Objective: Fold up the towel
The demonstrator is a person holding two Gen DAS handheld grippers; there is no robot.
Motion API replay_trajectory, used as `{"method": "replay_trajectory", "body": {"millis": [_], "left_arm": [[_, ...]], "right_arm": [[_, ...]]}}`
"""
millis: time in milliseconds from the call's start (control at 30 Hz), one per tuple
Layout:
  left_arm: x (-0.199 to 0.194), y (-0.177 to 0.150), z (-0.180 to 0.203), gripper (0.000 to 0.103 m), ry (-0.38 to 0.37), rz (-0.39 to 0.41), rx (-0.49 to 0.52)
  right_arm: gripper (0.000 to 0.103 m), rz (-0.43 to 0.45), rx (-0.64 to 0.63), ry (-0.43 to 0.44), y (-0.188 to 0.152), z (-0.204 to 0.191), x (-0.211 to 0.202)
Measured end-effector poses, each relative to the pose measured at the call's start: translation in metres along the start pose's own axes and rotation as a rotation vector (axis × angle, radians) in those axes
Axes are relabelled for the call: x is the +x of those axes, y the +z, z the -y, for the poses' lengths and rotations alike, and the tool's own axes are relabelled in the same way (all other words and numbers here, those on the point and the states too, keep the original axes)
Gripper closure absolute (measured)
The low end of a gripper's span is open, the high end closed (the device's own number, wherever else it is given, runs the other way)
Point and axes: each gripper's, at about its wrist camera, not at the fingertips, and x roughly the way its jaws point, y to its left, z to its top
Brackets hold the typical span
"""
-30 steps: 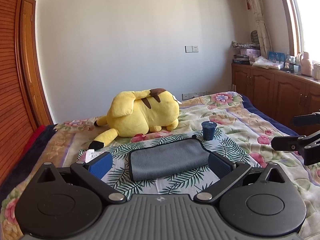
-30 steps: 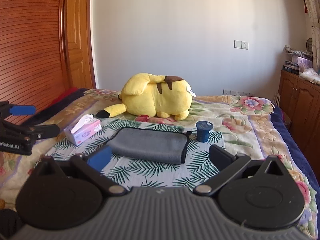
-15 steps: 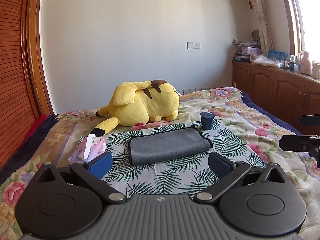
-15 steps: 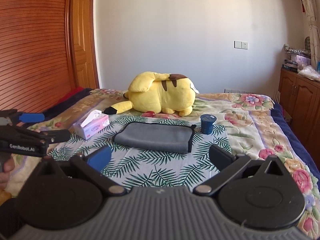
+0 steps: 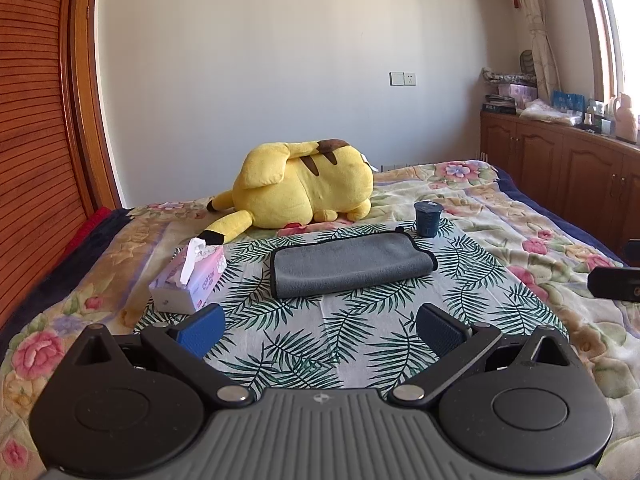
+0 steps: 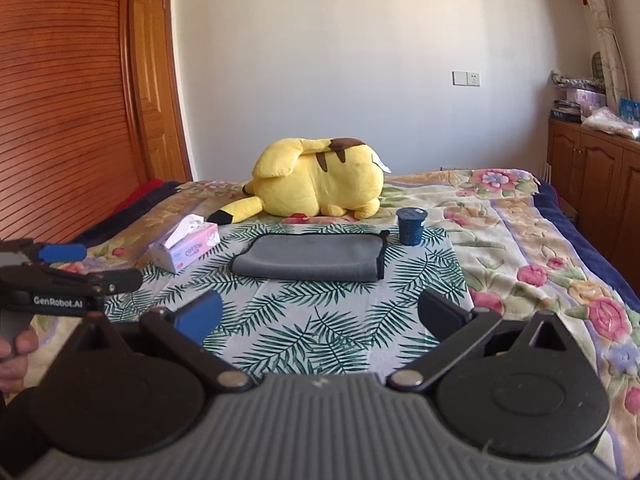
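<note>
We hold the left tool (image 5: pixel 320 326) with its two fingers spread wide and nothing between them, above the palm-leaf cloth (image 5: pixel 340 340) spread on the bed (image 5: pixel 520 224). Our right tool (image 6: pixel 318 314) is likewise wide apart and empty, hovering over the same cloth; in its view the left tool appears at the far left edge, gripped by a hand (image 6: pixel 14 354). Ahead of both tools, well apart from the fingers, the grey towel (image 5: pixel 352 266) lies folded into a flat rectangle on the palm-leaf cloth, its black-trimmed edge showing. Just beyond the towel's right end stands a dark blue cup (image 5: pixel 428 220), upright. To the towel's left sits a pink tissue box (image 5: pixel 190 280) with a tissue sticking up. Behind the towel a yellow Pikachu plush (image 5: pixel 300 190) lies on its side on the floral bedspread.
</note>
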Motion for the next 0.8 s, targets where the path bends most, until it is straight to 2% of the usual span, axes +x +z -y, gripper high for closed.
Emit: {"method": "replay_trajectory", "body": {"millis": [233, 533, 800], "left_arm": [[-0.006, -0.015, -0.001, 0.016, 0.009, 0.017, -0.012], [-0.01, -0.026, 0.002, 0.016, 0.021, 0.016, -0.028], [-0.007, -0.036, 0.003, 0.016, 0.03, -0.017, -0.033]], "right_arm": [[0.0, 0.011, -0.037, -0.036, -0.018, 0.005, 0.002], [0.0, 0.031, -0.081, -0.032, -0.024, 0.002, 0.0], [0.0, 0.035, -0.047, -0.034, -0.025, 0.008, -0.002]]}}
